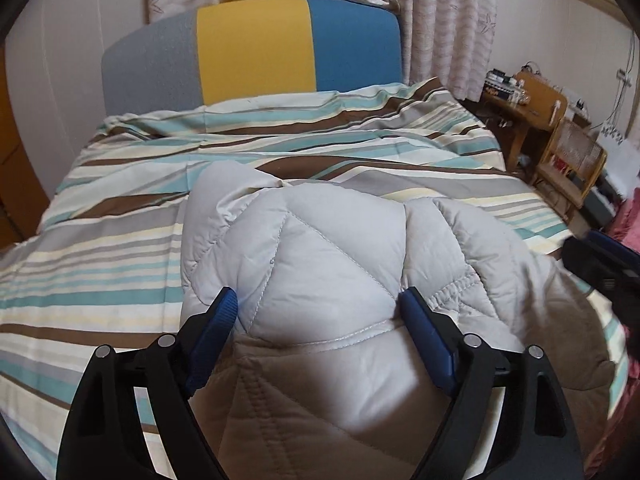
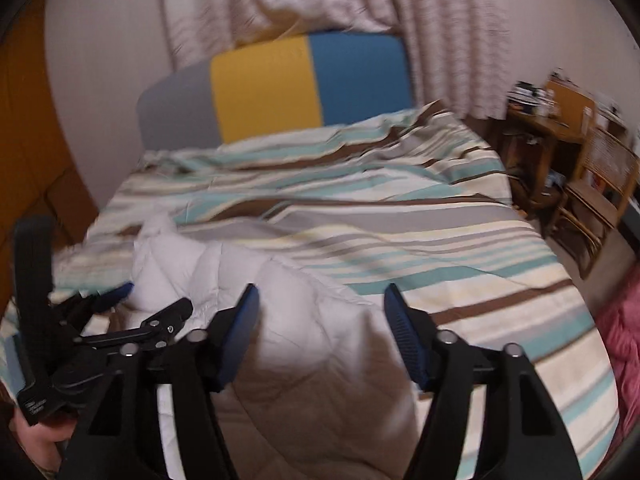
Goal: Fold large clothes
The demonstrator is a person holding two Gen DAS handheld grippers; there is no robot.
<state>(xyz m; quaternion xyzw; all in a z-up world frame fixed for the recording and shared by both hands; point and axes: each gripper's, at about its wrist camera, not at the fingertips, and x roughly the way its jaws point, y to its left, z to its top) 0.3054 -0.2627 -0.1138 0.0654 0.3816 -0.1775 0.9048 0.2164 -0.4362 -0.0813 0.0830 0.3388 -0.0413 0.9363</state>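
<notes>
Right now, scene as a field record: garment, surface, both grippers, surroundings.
garment: pale grey quilted jacket, bunched in a puffy heap
surface: bed with striped cover, jacket lying on it
left gripper: open, blue fingers either side of a jacket bulge; squeeze cannot be told
right gripper: open, above jacket edge, holding nothing
headboard: grey, yellow, blue panels
background: curtains, wooden furniture at right

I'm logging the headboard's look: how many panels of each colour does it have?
Headboard panels:
Grey panel: 1
Yellow panel: 1
Blue panel: 1
Total: 3
</notes>
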